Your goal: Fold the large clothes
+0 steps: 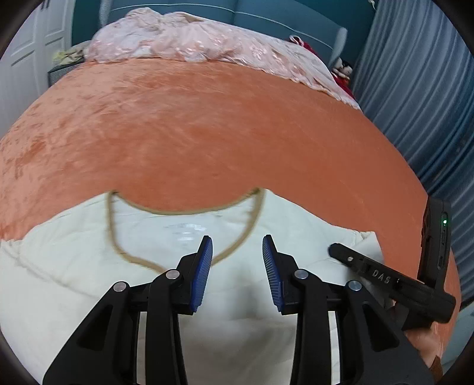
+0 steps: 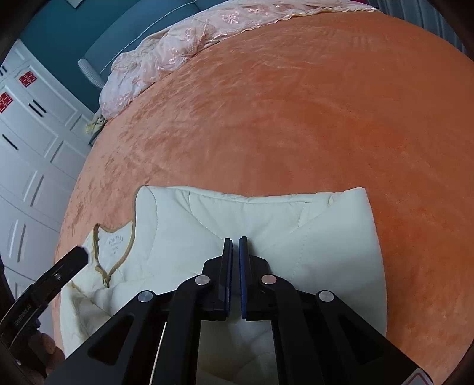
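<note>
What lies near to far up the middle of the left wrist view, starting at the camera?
Left gripper → cream garment → orange bedspread → pink lace cover → teal headboard.

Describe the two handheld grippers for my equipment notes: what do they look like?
Both are matte black plastic linkages with round silver pivot pins. The left gripper and right gripper each carry two flat fingers faced with ribbed blue pads. From the left view, the right gripper's body shows white lettering and a small green light. A brown sleeve cuff shows below it.
</note>
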A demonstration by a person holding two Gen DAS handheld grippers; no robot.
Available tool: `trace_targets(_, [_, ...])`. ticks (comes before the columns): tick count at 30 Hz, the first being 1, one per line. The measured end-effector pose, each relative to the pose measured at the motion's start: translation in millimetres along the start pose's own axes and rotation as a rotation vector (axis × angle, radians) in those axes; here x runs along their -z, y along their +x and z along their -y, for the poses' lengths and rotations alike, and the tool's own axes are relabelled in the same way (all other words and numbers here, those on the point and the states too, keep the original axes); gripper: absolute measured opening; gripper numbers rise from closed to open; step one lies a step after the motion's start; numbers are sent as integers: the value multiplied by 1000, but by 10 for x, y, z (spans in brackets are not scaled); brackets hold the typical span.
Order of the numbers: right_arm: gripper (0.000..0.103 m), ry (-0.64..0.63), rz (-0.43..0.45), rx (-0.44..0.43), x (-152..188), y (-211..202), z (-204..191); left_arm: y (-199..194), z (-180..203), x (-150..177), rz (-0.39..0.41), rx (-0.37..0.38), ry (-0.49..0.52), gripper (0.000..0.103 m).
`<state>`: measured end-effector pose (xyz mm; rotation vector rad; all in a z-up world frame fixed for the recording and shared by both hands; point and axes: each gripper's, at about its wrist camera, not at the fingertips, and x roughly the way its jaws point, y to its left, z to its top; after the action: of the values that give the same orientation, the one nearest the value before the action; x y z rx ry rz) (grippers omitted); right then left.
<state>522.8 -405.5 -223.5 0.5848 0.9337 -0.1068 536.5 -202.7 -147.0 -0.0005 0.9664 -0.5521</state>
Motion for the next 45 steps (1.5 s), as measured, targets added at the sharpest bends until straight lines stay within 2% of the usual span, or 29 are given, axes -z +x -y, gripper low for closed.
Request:
trace_targets(3, [2,-52,-9,0,21,11,-50,359,287,12,-77,0,16,33])
trace_targets(6, [0,-66,-7,27,12,18,-3,660,374,114,-121,-85,30,34])
trace_targets(8, [0,-77,14,67,28,20,48,695,333,188,-80,-99,24,35])
trace_targets(13, [0,-81,86,88,105,69,101,727,300,265,-26,-110,26,35])
trace_targets(18, [0,-57,122,103,109,62,125,751,293,231,-6,-123,32,36])
trace_targets(20, [0,-40,144,114,106,-7,148,693,299,212,-2,-137,35,35])
trace_targets(22, [0,6,182,149,75,-195,194,517,261,158,10,-214,40,34])
trace_targets(23, [1,14,214,157,55,-335,192,385,199,125,25,-214,40,34])
trace_targets(25, [14,-18,261,145,5,-604,93,91,-33,28,52,-165,29,35])
trace_targets(27, [14,-82,279,100,-42,-797,-143,-122,-313,-71,67,-203,17,34])
trace_targets(28, [14,-124,272,73,-60,-832,-311,-177,-466,-116,62,-228,12,34])
trace_targets(29, [14,-174,252,57,-67,-813,-503,-191,-599,-141,47,-255,9,24])
trace_targets(31, [13,-272,152,10,-76,-590,-918,-142,-816,-166,-4,-292,-7,3])
trace_targets(34, [4,-365,44,-9,11,-130,-1371,-55,-997,-105,-43,-285,-41,0])
trace_targets(38, [2,-398,-46,23,163,417,-1584,121,-1048,53,-69,-291,-13,0])
trace_targets(41, [0,-414,-78,90,320,711,-1548,258,-1077,170,-68,-300,-6,0])
trace_targets(45, [0,-375,-41,48,363,790,-1449,337,-1079,248,-13,-308,1,0])
